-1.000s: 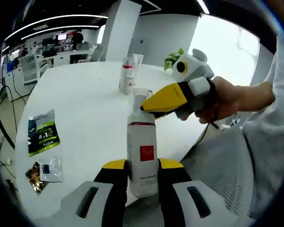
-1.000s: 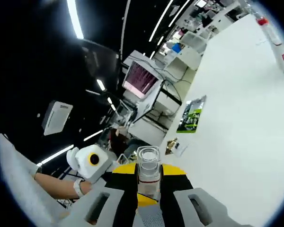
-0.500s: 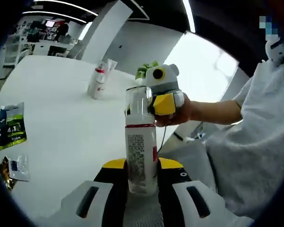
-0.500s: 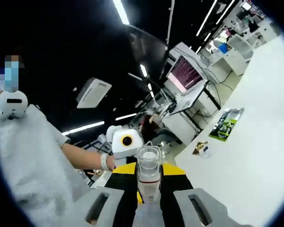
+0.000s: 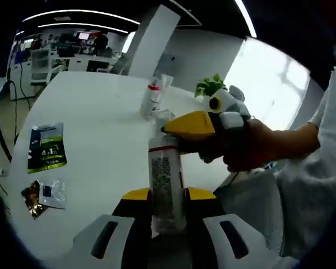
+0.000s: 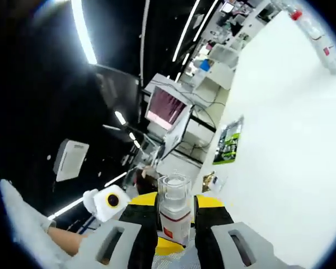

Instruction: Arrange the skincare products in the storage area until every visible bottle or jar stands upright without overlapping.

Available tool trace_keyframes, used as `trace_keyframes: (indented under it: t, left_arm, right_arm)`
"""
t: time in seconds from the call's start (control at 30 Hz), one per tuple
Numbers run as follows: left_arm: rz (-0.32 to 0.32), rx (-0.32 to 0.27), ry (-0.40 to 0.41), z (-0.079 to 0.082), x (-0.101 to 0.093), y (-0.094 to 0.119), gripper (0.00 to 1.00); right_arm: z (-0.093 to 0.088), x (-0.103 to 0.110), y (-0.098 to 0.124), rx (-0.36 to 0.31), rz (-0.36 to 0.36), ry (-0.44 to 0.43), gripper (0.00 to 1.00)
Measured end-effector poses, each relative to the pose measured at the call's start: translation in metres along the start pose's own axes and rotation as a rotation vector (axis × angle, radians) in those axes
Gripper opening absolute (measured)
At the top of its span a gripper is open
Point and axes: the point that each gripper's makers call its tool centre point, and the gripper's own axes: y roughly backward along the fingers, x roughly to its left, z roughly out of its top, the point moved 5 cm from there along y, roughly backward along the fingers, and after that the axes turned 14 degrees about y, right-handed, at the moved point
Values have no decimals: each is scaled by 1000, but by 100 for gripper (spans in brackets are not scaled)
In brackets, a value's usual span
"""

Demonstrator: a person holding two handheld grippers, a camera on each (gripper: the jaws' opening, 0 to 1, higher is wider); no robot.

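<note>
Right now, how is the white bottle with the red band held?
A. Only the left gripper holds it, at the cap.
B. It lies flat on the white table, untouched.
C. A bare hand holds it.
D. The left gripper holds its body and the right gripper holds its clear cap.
D: the left gripper clamps the white bottle at its lower body, while the right gripper closes on its clear cap.

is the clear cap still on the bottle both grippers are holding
On: the clear cap sits atop the white bottle, with the right gripper's jaws closed around it.
</note>
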Motion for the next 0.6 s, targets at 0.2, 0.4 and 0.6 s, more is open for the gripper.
trace_keyframes:
  t: [0.2,0.4,0.6]
  left_arm:
    - [77,23,-50,-5,4,-5,18]
    - [153,68,-122,-13,9,-7,18]
    - [207,66,-228,-16,13,-9,19]
  right_arm:
    - [-18,-1,-9,75,-47,-26,22]
    - [-35,-2,-17,154,-98,12,14]
    - [-36,-1,-18,162,-112,54,12]
